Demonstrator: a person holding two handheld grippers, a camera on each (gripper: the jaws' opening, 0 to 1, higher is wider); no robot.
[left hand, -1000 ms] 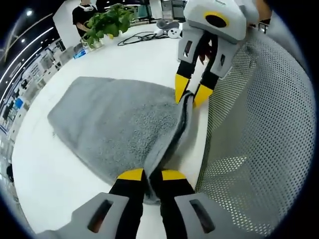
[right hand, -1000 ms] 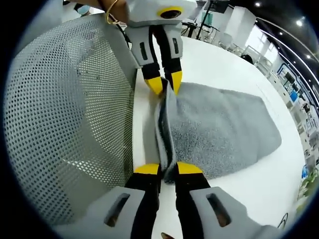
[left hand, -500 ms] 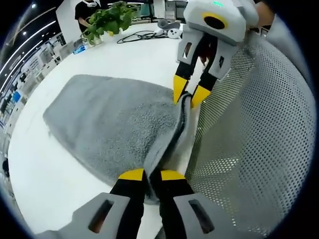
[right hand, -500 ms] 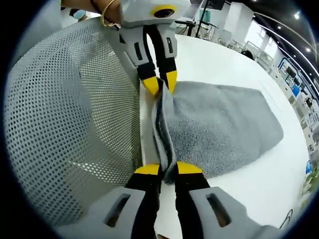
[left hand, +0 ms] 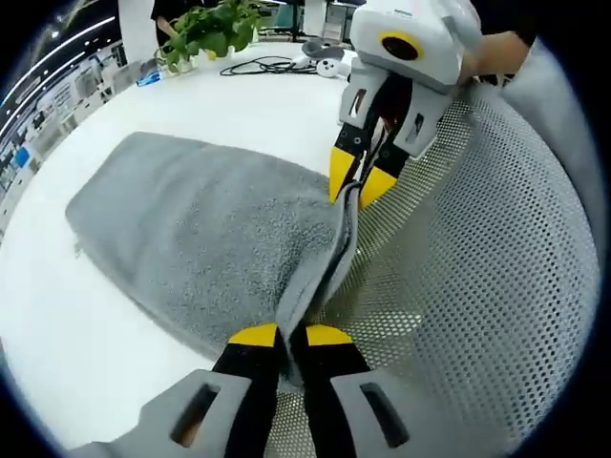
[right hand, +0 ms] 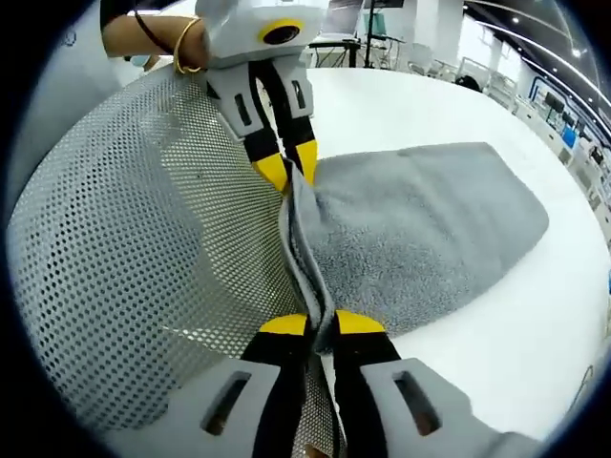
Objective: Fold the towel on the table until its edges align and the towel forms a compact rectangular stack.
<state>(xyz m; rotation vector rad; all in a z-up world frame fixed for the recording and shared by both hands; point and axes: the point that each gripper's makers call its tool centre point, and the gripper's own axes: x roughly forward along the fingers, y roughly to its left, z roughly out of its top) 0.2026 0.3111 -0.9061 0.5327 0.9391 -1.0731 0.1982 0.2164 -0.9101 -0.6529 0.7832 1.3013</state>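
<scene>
Lifting towel [left hand: 200, 239] edge higher; both tongs [left hand: 290, 336] [right hand: 309, 324] still clamped

One grey towel [left hand: 200, 239], two grippers [left hand: 289, 336] [right hand: 319, 324], one mesh chair [left hand: 477, 267], one plant [left hand: 205, 29], one white table [left hand: 57, 324].

No readable txt, labels or nos. anywhere.

Grey towel [left hand: 200, 239] on a white table [left hand: 67, 315], beside a grey perforated mesh chair back [left hand: 477, 286], yellow-tipped black claws
</scene>
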